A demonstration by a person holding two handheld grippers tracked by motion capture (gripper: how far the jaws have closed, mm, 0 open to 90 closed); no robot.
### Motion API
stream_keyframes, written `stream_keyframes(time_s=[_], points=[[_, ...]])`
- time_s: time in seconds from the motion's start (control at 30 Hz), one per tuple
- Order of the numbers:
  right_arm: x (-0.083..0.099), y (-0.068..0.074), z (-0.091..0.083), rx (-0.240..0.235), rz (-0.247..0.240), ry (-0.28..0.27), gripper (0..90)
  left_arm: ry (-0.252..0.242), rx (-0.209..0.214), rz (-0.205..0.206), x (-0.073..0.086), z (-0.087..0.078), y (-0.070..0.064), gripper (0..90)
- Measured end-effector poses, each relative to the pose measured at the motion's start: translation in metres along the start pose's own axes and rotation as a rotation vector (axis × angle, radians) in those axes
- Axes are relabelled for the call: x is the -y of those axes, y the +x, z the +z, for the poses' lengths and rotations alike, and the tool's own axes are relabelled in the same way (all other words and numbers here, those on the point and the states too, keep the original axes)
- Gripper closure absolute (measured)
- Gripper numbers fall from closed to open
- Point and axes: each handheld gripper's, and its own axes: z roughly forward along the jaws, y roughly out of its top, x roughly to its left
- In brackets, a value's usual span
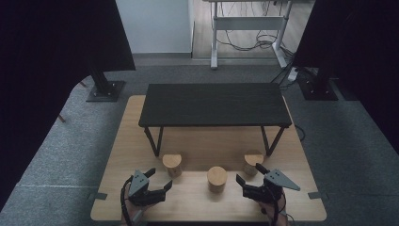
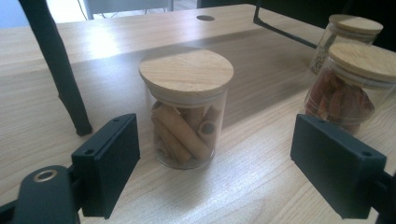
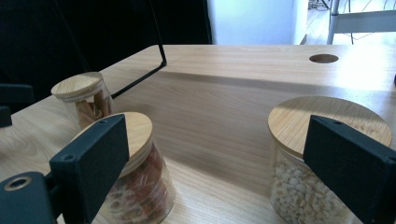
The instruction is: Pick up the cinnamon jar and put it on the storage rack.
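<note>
— What stands in front of your left gripper (image 1: 157, 182)?

— A clear glass jar of cinnamon sticks (image 2: 186, 108) with a flat round wooden lid. It stands upright on the pale wooden worktop (image 1: 197, 146), just ahead of my fingers (image 2: 108, 164) and between them. The brown rolls lean against each other inside. My fingers are spread wide and touch nothing.

— And your right gripper (image 1: 249, 175)?

— Also spread wide and holding nothing. Its fingers (image 3: 92, 163) frame two more jars of the same kind. The jar of pale kernels (image 3: 322, 158) stands close to one finger; the jar of reddish-brown pieces (image 3: 140, 179) is partly behind the other. From above, that reddish jar is the middle one of the three.

— Anything else near?

— A small black table (image 1: 214, 104) stands on the worktop behind the jars, one leg just beside the cinnamon jar.
</note>
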Motion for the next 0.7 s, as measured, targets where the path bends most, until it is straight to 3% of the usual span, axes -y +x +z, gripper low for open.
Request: stream_keyframes(time_s=[0.17,0.33,0.5,0.7], points=[[0.002,-0.004,-0.003,0.002,0.005,0.003,6.7,0.014,0.008,-0.015,0.003,-0.001,0.003,14.3],[0.0,-0.005,-0.004,-0.007,-0.002,-0.003,6.6,0.025,0.022,0.015,0.002,-0.006,0.003,14.2],[-0.001,-0.008,-0.004,-0.019,0.016,-0.007,6.7,0.024,0.021,0.001,0.002,-0.008,0.006,14.2],[0.001,-0.009,-0.004,-0.033,0.012,-0.001,6.6,0.042,0.027,0.024,0.001,-0.012,0.009,14.1]])
